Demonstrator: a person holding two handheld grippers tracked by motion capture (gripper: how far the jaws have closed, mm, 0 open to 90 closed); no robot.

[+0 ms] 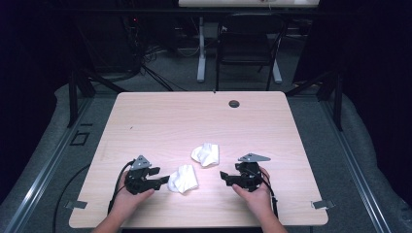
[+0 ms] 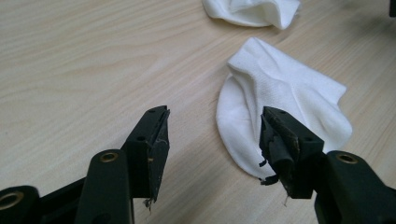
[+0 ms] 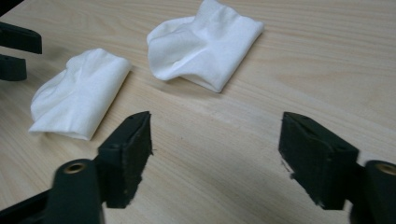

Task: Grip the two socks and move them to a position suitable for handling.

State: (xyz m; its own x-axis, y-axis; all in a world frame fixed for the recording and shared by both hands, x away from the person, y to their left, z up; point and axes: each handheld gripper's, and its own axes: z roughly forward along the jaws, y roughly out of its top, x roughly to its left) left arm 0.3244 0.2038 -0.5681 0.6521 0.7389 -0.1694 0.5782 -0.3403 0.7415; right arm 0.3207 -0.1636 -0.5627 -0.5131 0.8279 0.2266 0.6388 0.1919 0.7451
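Note:
Two white socks lie on the light wood table (image 1: 160, 116). The near sock (image 1: 183, 179) (image 2: 275, 98) (image 3: 77, 95) is crumpled just right of my left gripper (image 1: 164, 179) (image 2: 212, 135). That gripper stands open, one jaw above the sock's edge, nothing pressed between the pads. The far sock (image 1: 205, 155) (image 2: 254, 10) (image 3: 205, 44) lies a little farther back, toward the middle. My right gripper (image 1: 223, 176) (image 3: 217, 140) rests at the front right, open wide over bare wood, pointing left toward both socks.
A round cable hole (image 1: 234, 103) sits near the table's far edge. Beyond the table stand a dark chair (image 1: 248, 46) and a white desk leg (image 1: 201, 48). Black cables trail off the front left of the table.

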